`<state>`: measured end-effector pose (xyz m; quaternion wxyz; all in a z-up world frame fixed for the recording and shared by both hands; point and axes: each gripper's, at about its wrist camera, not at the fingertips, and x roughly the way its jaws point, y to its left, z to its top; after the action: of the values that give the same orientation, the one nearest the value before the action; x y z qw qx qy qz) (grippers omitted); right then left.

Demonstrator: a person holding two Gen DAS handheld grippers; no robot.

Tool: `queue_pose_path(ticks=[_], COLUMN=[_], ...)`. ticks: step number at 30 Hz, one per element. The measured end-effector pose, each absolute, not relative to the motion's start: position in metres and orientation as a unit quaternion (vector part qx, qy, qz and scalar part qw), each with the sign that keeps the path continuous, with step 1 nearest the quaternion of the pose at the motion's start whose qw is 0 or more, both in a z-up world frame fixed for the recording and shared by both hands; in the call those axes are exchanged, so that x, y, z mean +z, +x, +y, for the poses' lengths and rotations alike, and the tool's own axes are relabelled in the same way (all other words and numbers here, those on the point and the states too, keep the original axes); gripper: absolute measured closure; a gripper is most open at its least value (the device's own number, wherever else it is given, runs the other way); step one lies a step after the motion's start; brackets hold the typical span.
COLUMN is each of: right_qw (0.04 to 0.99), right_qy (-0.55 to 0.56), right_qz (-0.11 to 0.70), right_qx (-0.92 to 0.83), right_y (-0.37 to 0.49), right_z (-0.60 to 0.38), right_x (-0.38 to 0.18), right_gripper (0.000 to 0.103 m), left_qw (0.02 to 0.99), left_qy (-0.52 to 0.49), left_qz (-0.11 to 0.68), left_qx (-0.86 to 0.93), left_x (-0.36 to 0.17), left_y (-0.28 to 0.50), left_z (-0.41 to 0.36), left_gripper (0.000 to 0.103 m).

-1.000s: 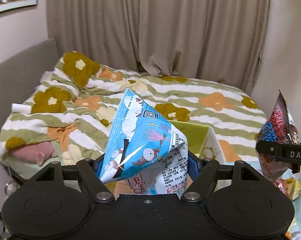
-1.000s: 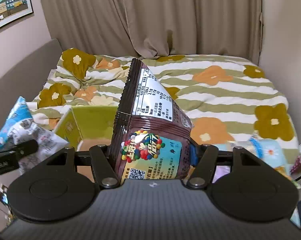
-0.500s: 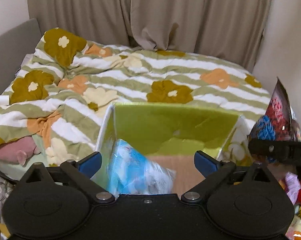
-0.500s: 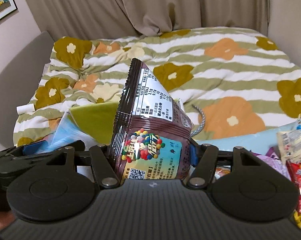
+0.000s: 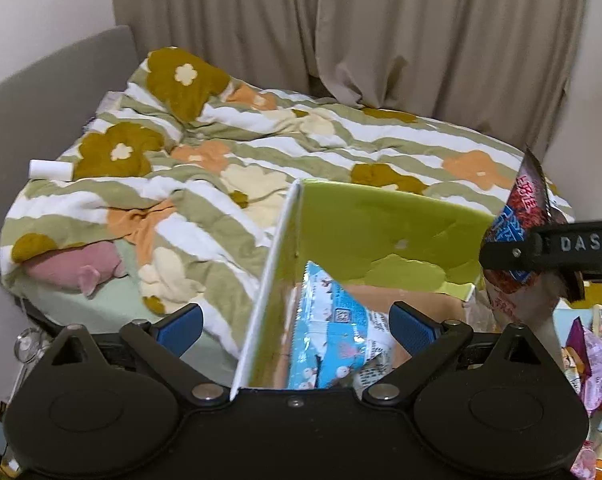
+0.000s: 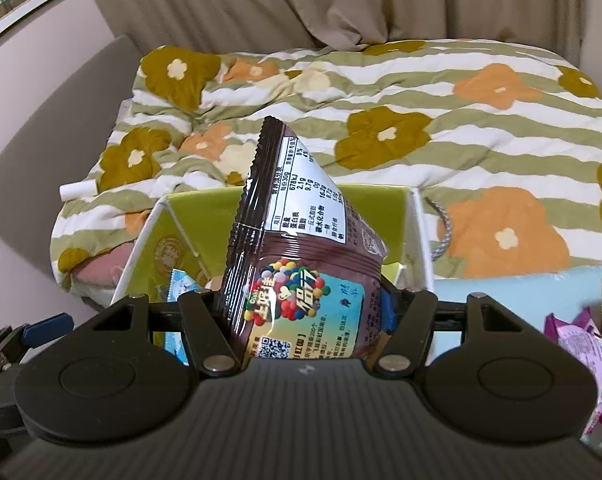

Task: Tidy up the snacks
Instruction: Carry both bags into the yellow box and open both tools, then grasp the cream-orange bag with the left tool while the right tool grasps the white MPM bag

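A blue snack bag (image 5: 333, 336) lies inside the green-lined cardboard box (image 5: 381, 228). My left gripper (image 5: 297, 324) is open and empty, straddling the box's left wall above the bag. My right gripper (image 6: 301, 304) is shut on a brown candy bag (image 6: 297, 248) and holds it over the box (image 6: 173, 240). In the left wrist view the right gripper (image 5: 549, 246) shows at the right with the brown bag (image 5: 521, 220) pinched in it. A corner of the blue bag (image 6: 179, 284) shows in the right wrist view.
The box stands by a bed with a flowered quilt (image 5: 221, 168). A pink plush toy (image 5: 73, 268) lies at the bed's left edge. Several loose snack packets (image 6: 581, 344) lie on a light blue surface (image 6: 501, 292) to the right. Curtains hang behind the bed.
My left gripper opened and let the blue bag fall into the box, then shifted left over the wall. My right gripper carried the brown bag left, over the box.
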<state>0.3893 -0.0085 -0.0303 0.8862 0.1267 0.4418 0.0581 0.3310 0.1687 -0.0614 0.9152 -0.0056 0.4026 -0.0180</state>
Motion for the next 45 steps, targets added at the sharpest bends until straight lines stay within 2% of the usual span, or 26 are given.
queue_pose_path(ticks=[9,10,11,12,22,32,45], right_qw=[0.882,0.883,0.883,0.882,0.885,0.900,0.924], right_qy=[0.089,0.083,0.077,0.074,0.091,0.076,0.084], right_qz=[0.459,0.459,0.461,0.463,0.454,0.428,0.374], right_qx=[0.055,0.052,0.049,0.047,0.047,0.032,-0.001], right_y=[0.417,0.419,0.421,0.422,0.404,0.372,0.287], right_z=[0.002,0.003,0.004,0.004,-0.006,-0.006,-0.023], right_x=[-0.054,-0.057,-0.060,-0.062,-0.060,-0.022,0.026], right_gripper=[0.023,0.020,0.007,0.000,0.000,0.000,0.000], left_qw=[0.915,0.914,0.913,0.912,0.914,0.936,0.952], left_qy=[-0.005,-0.003,-0.001,0.001,0.005,0.004,0.033], left_qz=[0.404,0.405,0.407,0.411,0.405,0.352,0.301], left_qx=[-0.002,-0.002,-0.004,-0.006,-0.014,-0.015,-0.047], left_x=[-0.060,-0.061,-0.062,-0.062,-0.056,-0.028,0.001], left_y=[0.331,0.331,0.331,0.332,0.325,0.302,0.262], left_z=[0.169,0.168,0.168,0.168,0.170,0.176,0.149], left_gripper=[0.002,0.002,0.002,0.002,0.002,0.002,0.002])
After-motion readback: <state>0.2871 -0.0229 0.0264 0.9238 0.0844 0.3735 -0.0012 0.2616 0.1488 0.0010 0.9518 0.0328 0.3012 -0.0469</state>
